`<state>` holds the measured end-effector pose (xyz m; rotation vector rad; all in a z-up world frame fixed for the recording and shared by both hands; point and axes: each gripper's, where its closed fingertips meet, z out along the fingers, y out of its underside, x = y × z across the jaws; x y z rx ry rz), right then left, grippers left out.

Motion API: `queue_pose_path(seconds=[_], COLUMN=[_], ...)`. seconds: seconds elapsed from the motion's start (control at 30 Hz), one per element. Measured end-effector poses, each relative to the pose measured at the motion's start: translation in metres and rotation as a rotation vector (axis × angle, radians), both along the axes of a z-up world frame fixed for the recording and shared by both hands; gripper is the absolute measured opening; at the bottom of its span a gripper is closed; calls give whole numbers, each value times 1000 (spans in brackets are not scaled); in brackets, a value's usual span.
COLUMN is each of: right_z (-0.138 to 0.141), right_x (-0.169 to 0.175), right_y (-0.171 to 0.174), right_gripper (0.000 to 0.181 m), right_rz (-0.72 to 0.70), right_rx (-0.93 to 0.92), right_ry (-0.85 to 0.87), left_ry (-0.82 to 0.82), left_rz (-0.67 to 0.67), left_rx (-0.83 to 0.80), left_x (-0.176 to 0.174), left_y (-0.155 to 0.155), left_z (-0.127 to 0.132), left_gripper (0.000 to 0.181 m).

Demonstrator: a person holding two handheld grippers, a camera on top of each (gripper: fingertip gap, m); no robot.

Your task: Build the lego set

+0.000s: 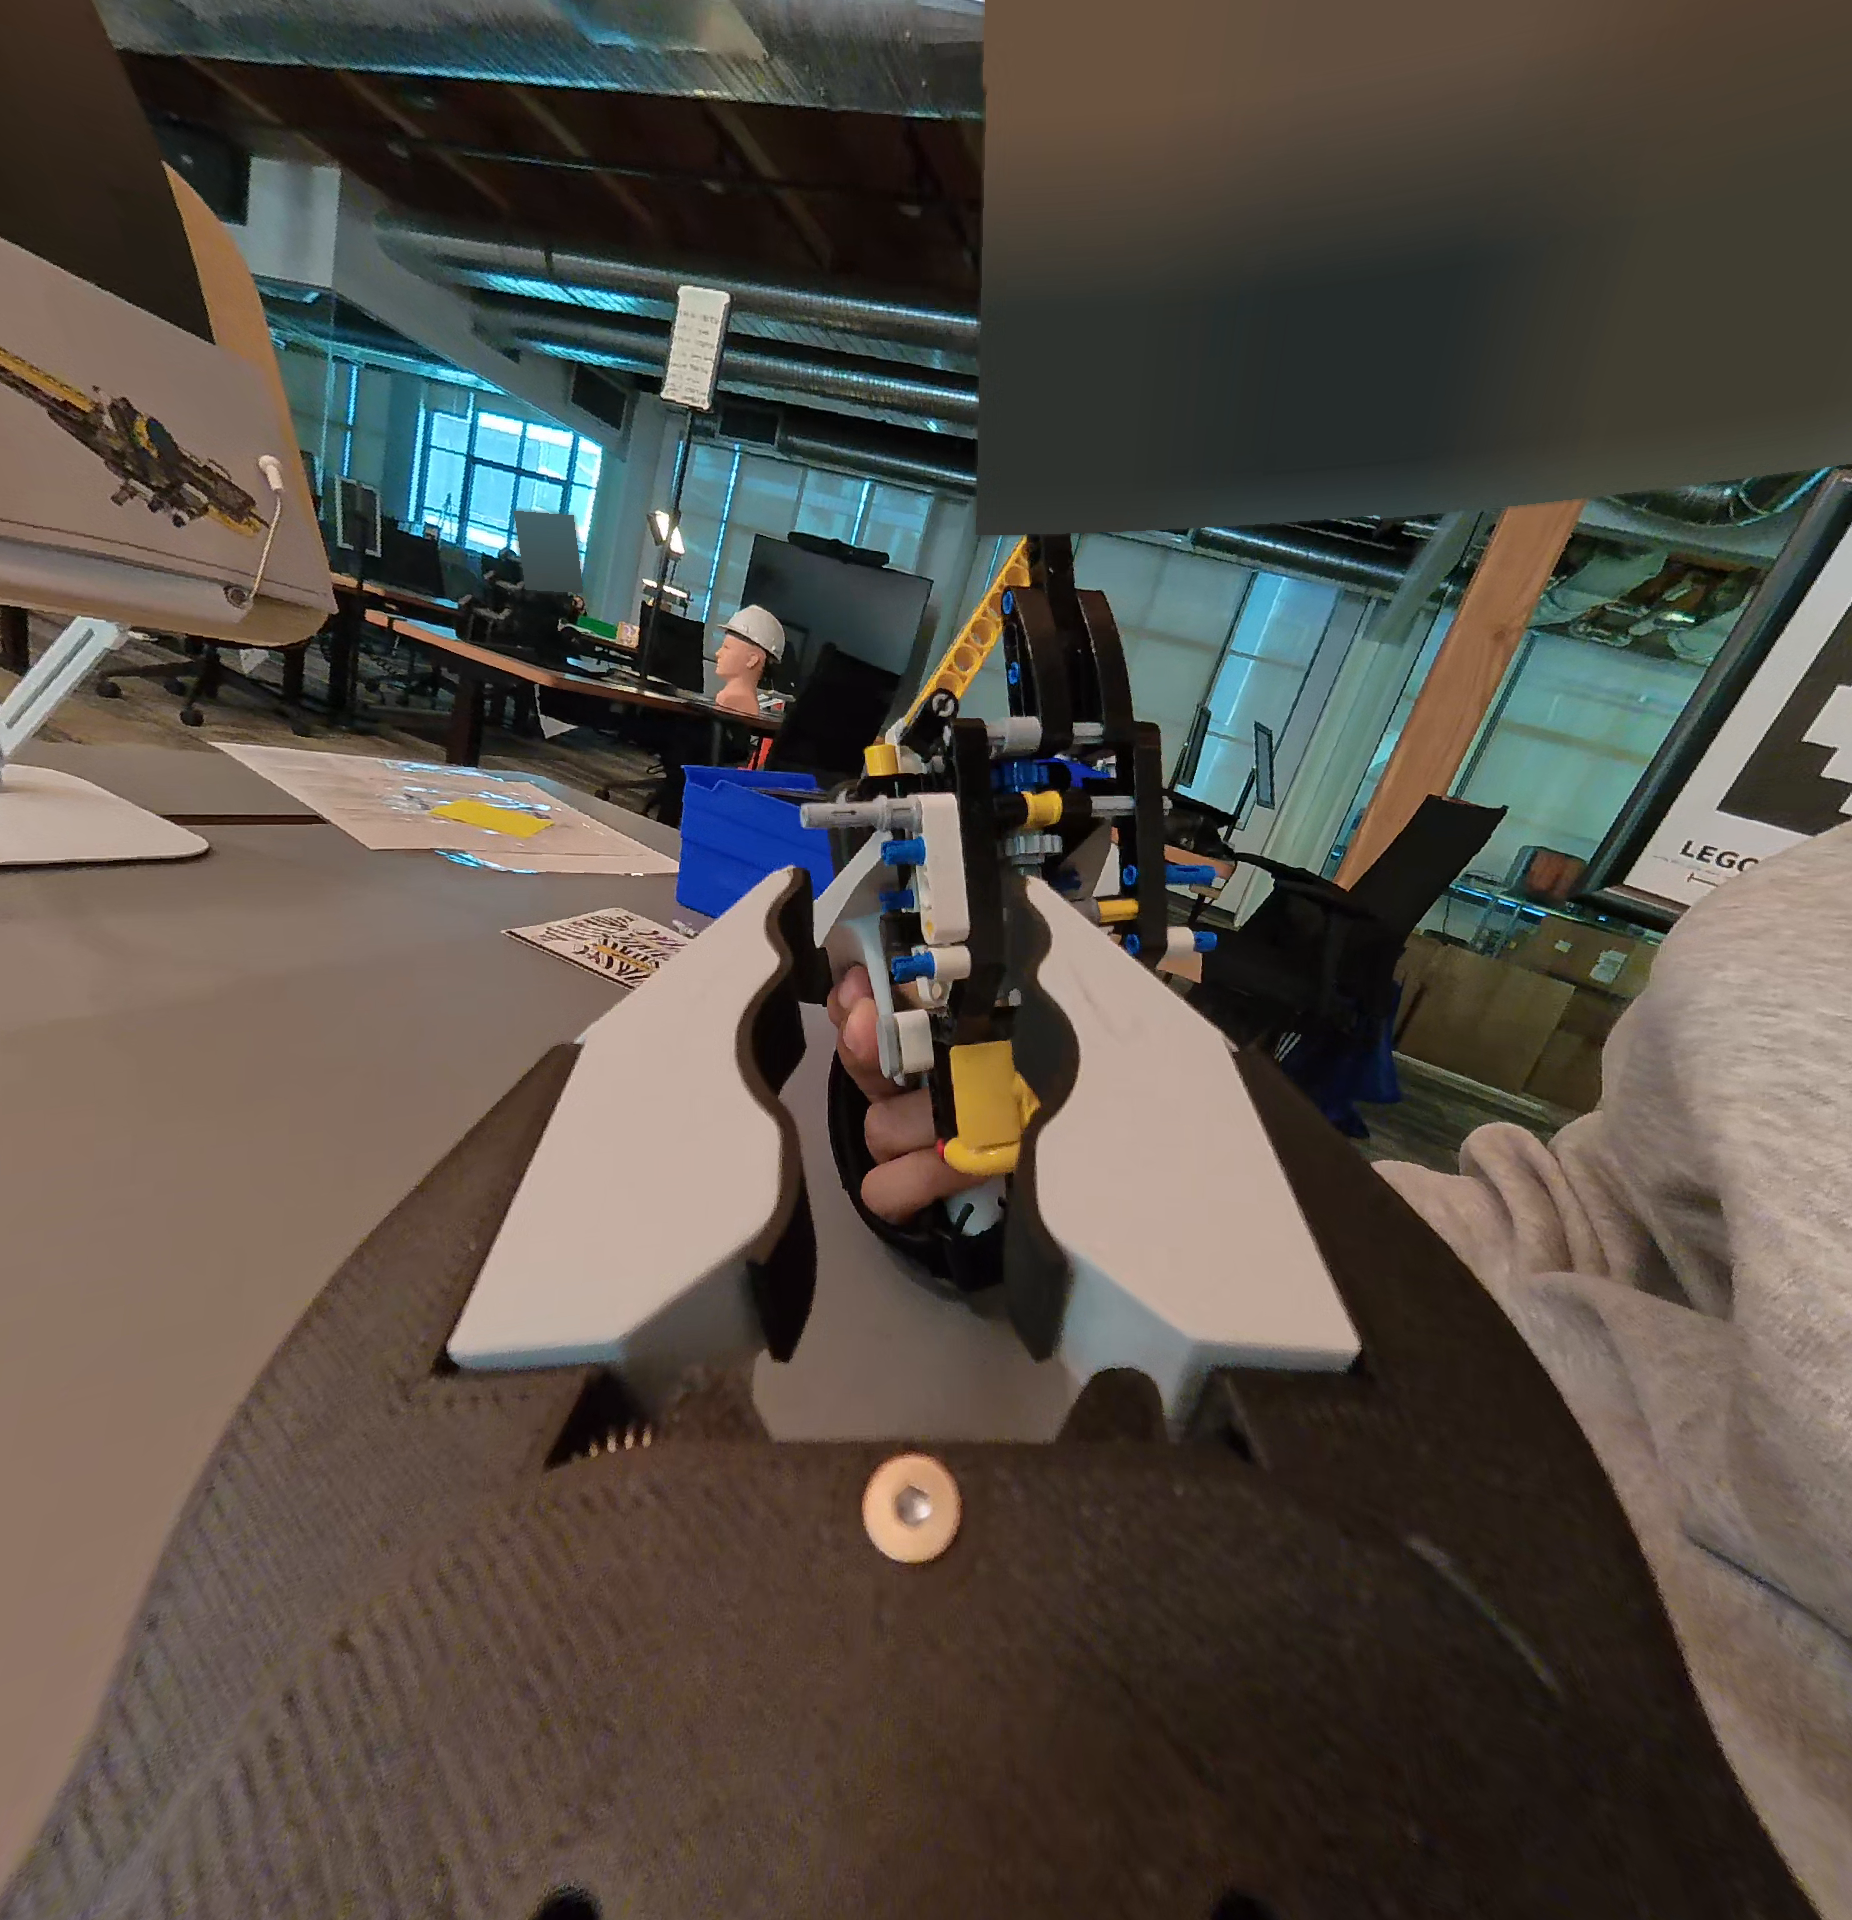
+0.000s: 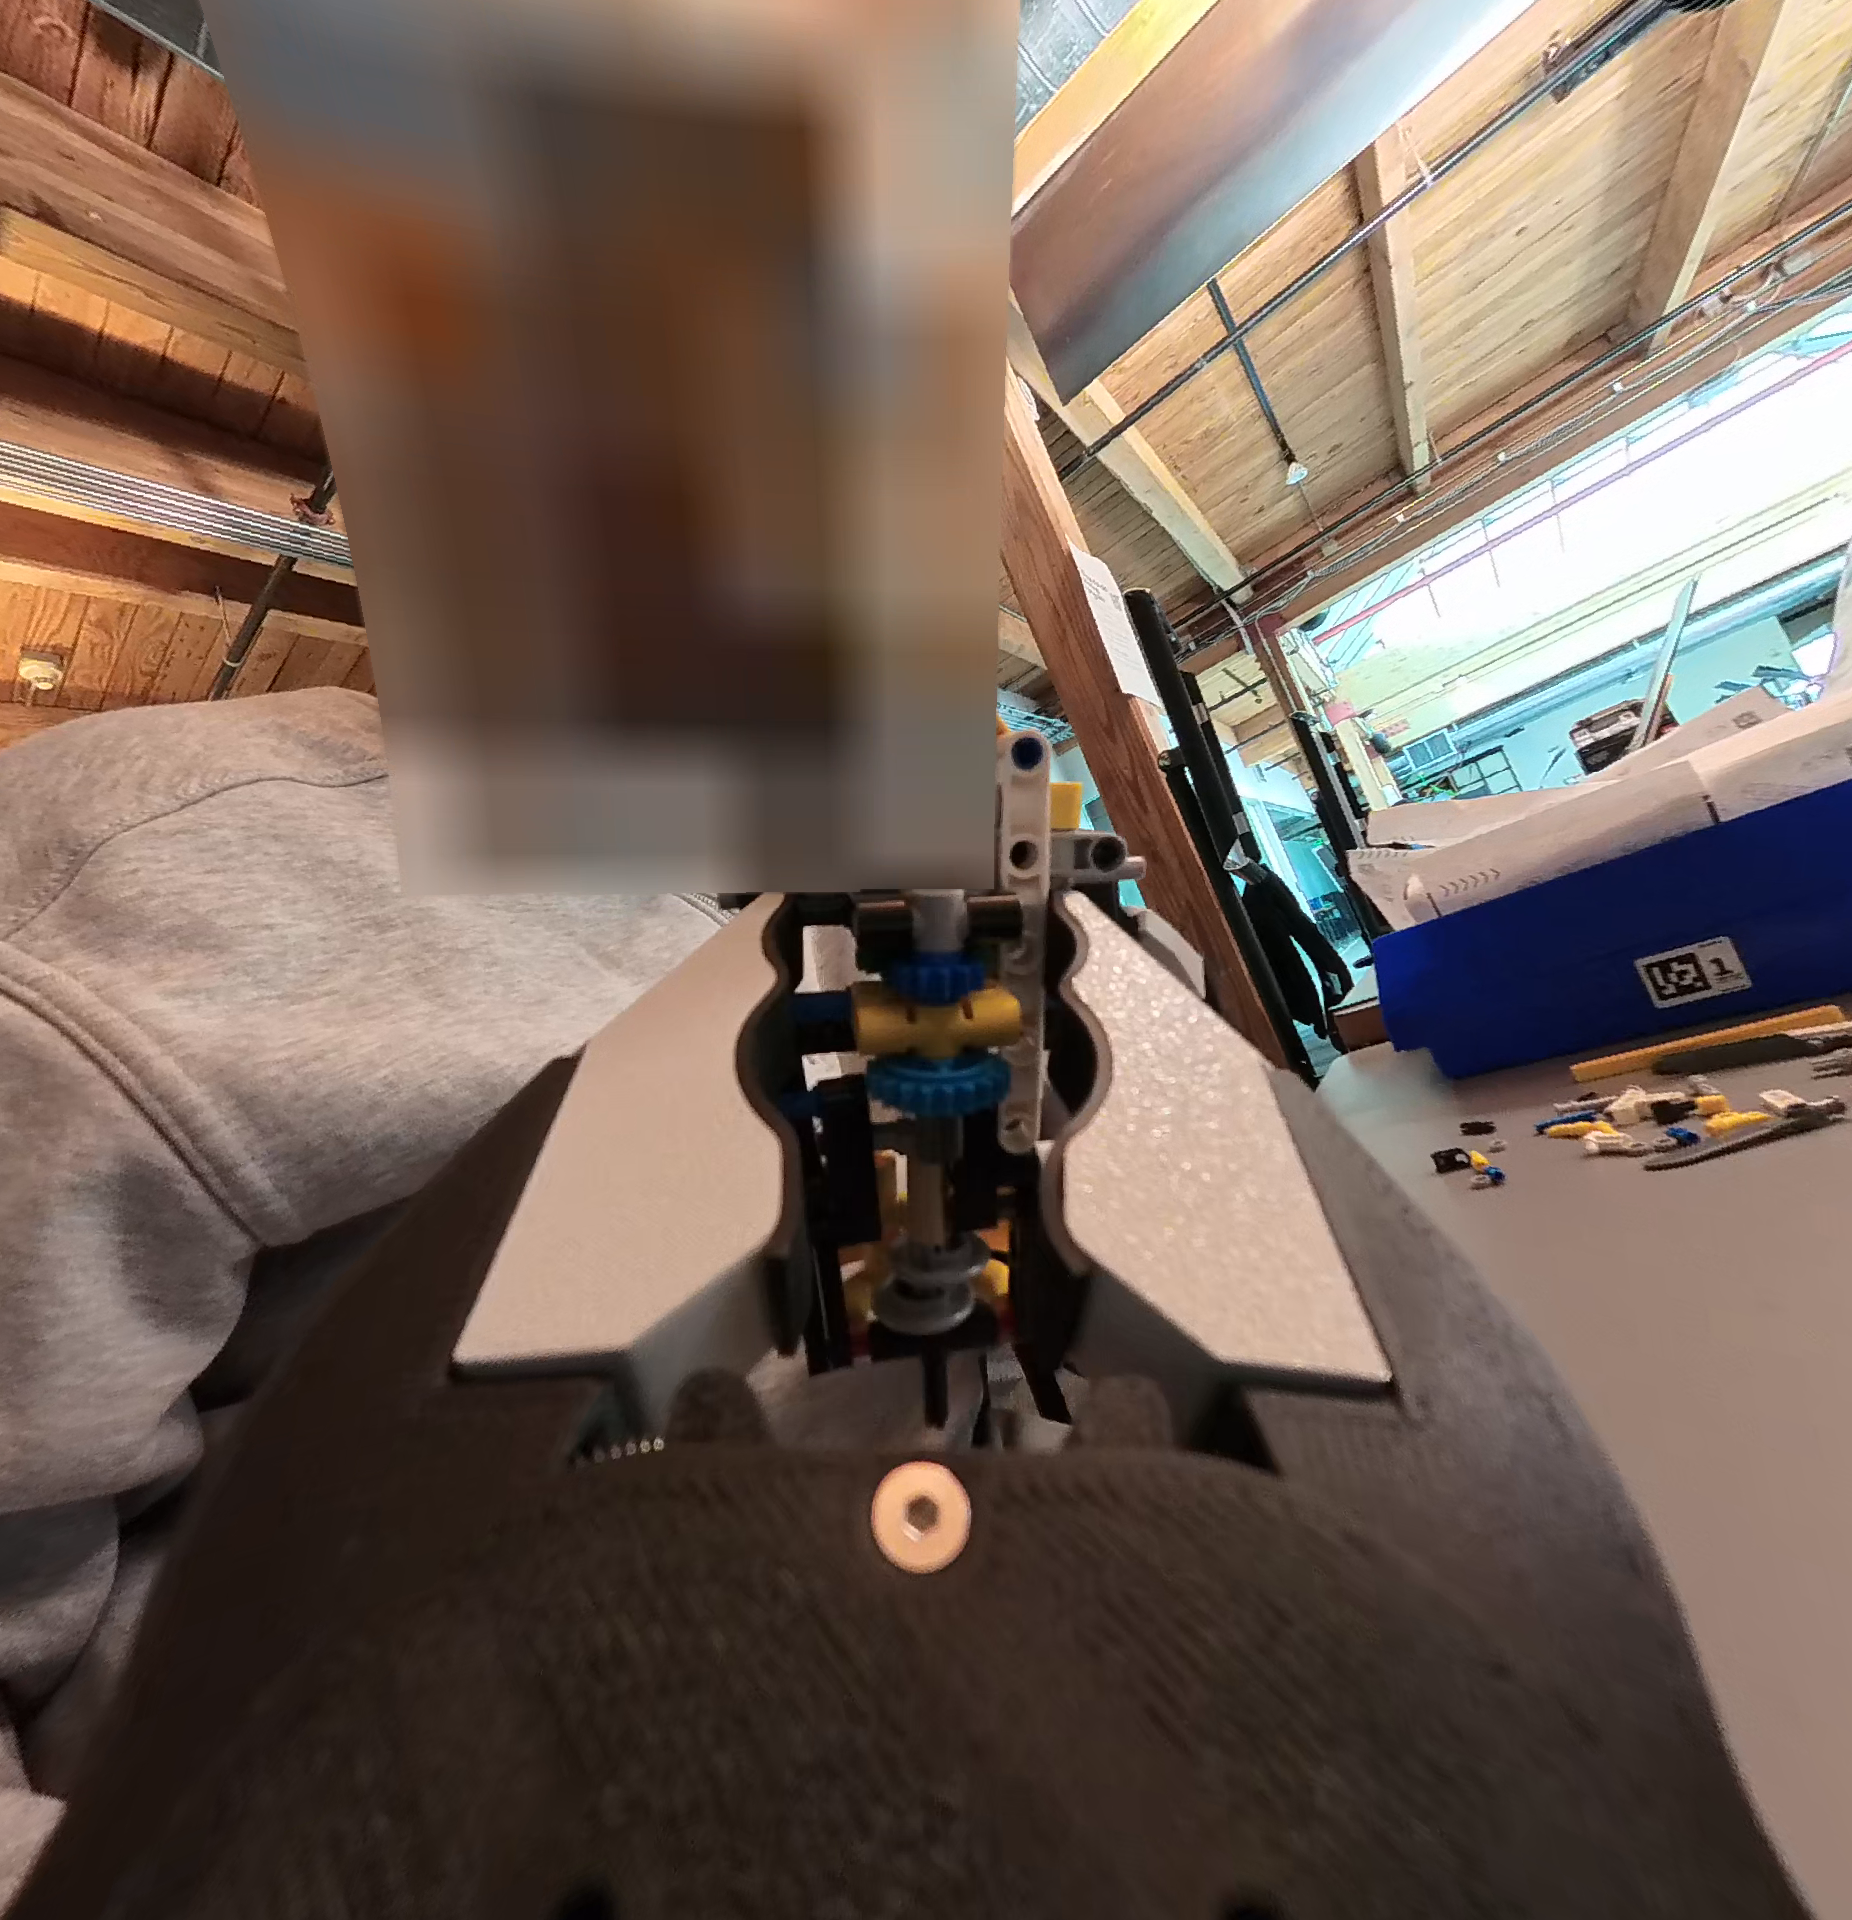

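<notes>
Model held up off table, between both grippers. Left gripper jaws part-spread around model; grip contact unclear, cannot tell if pinching. Bare fingers hold model from behind. Right gripper jaws close on either side of model's gear stack, pinching it. Blue bin far right on table: white bags or paper inside. Loose parts scattered on table near bin. Second blue bin far, contents hidden.

Mannequin head with white hard hat
</notes>
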<state>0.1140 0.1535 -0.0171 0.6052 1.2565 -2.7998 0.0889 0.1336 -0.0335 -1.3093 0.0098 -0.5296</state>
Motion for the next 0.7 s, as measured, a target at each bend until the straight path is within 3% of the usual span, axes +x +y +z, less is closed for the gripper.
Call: queue_pose_path(seconds=[0.57,0.7], right_z=[-3,-5], right_x=[-8,-13], right_y=[9,14], right_gripper=[44,44], right_rz=[-62,-95], right_rx=[-14,-16], right_ry=[-33,-54], left_ry=[-7,-12], left_rz=[-6,15], left_rx=[-17,-33], left_x=[0,-3], left_y=[1,3], left_z=[-3,-5], left_gripper=[36,28])
